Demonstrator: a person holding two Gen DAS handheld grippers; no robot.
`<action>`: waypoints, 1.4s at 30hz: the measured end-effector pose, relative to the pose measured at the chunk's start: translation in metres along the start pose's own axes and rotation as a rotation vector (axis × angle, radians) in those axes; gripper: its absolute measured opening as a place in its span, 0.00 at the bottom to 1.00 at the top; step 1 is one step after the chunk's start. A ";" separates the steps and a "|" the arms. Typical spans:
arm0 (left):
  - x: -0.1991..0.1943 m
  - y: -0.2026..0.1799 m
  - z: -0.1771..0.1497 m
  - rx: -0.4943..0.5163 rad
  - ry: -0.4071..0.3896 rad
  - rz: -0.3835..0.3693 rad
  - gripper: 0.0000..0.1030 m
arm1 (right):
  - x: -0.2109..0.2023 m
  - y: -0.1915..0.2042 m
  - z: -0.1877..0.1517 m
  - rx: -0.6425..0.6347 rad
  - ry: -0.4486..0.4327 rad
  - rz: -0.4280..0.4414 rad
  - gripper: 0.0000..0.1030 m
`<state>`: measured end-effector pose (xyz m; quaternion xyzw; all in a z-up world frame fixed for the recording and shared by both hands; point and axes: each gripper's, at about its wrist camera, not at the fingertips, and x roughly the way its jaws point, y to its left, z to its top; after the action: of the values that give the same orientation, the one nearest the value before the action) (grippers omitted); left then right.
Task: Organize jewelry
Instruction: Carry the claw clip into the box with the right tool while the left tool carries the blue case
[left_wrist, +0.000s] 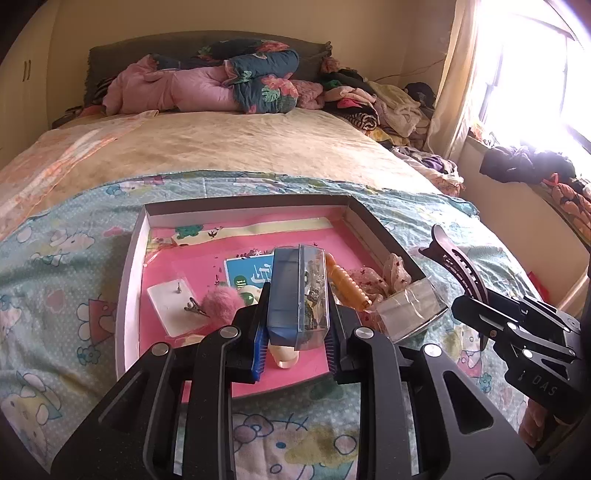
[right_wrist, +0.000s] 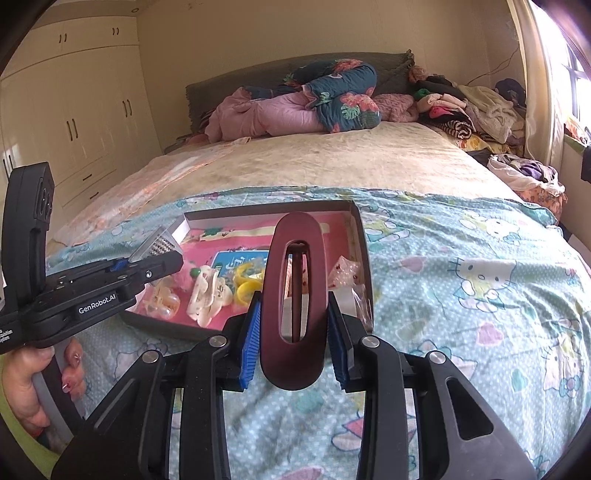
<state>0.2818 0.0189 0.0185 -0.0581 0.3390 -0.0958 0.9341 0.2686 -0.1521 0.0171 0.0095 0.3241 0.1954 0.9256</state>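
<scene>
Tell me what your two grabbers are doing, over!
Left gripper shut on clear box. Right gripper shut on maroon hair clip. Tray below, nothing blocking.

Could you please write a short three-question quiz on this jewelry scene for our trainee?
1. True or false: the left gripper is empty.
2. What does the right gripper hold? A. dark red hair clip B. pink pom-pom C. yellow bracelet
3. What does the tray rest on?

Key: 1. False, it is shut on a clear jewelry box. 2. A. 3. The cartoon-print blanket on the bed.
</scene>
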 end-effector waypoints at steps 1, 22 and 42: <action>0.001 0.001 0.001 -0.001 0.001 0.001 0.17 | 0.003 0.000 0.002 0.001 0.002 0.002 0.30; 0.043 0.021 0.002 -0.024 0.051 0.019 0.17 | 0.076 0.002 0.021 -0.043 0.072 -0.031 0.30; 0.050 0.022 0.000 -0.020 0.070 0.031 0.17 | 0.090 -0.002 0.012 -0.023 0.111 0.005 0.30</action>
<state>0.3229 0.0293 -0.0164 -0.0588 0.3733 -0.0801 0.9224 0.3404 -0.1193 -0.0276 -0.0112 0.3726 0.2014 0.9058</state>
